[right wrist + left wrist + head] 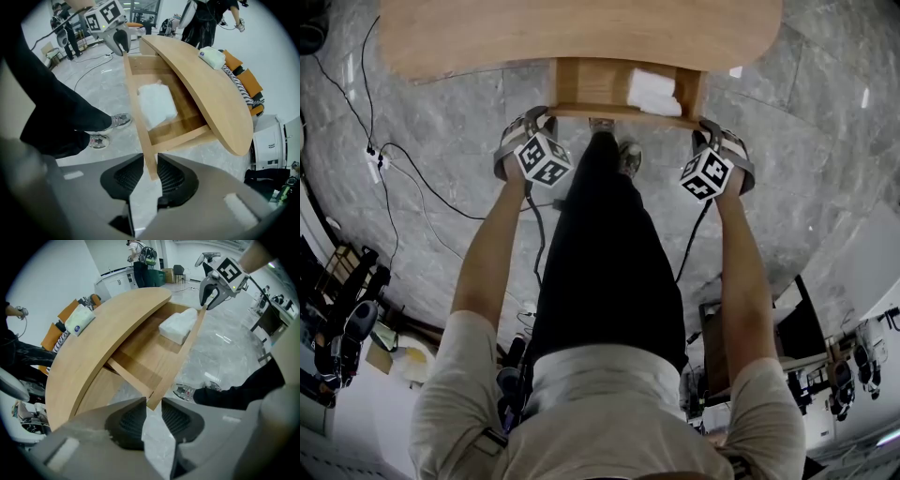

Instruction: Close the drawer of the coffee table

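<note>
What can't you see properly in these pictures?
Head view: the back of the drawer, hidden under the tabletop.
Left gripper view: print on the white pack on the tabletop, too small.
Right gripper view: what the white bundle in the drawer is, washed out.

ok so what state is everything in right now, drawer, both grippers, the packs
drawer: open, pulled out from under the tabletop
white packet: lying inside the drawer
tissue pack: lying on the tabletop
left gripper: shut on one end of the front panel
right gripper: shut on the other end of the front panel
</note>
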The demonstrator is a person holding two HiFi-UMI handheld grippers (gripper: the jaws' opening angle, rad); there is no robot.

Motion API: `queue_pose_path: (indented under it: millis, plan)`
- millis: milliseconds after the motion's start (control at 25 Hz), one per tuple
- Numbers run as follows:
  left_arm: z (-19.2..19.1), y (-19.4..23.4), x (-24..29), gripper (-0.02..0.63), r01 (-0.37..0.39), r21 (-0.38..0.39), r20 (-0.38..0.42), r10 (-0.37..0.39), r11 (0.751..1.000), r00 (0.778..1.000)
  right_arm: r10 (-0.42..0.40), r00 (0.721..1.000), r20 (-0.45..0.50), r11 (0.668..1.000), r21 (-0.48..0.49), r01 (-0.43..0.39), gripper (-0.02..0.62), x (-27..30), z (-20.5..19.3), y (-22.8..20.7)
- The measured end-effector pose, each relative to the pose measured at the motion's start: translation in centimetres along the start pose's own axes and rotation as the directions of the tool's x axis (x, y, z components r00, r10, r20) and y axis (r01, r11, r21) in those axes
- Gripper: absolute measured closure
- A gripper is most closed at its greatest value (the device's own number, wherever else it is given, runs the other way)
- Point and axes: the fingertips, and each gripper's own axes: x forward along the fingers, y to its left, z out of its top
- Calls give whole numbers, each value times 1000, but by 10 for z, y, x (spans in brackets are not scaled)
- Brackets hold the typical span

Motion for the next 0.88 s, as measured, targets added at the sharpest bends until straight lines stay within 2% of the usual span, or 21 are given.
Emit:
queue_pose_path:
  millis: [360, 680, 880]
  plan:
    - [6, -1, 2, 485, 28, -16, 5, -28, 999, 1000, -3, 1000, -23, 1000, 7, 3, 497, 1, -2, -10]
    - [12, 11, -1, 485, 20, -4, 10, -20, 1000, 1000, -29, 999, -21, 999, 26, 30, 495, -3, 3, -18]
    - [12, 16, 3, 485, 24, -24, 19, -24, 999, 1000, -35, 999, -26, 999, 25, 36, 495, 1, 6, -22]
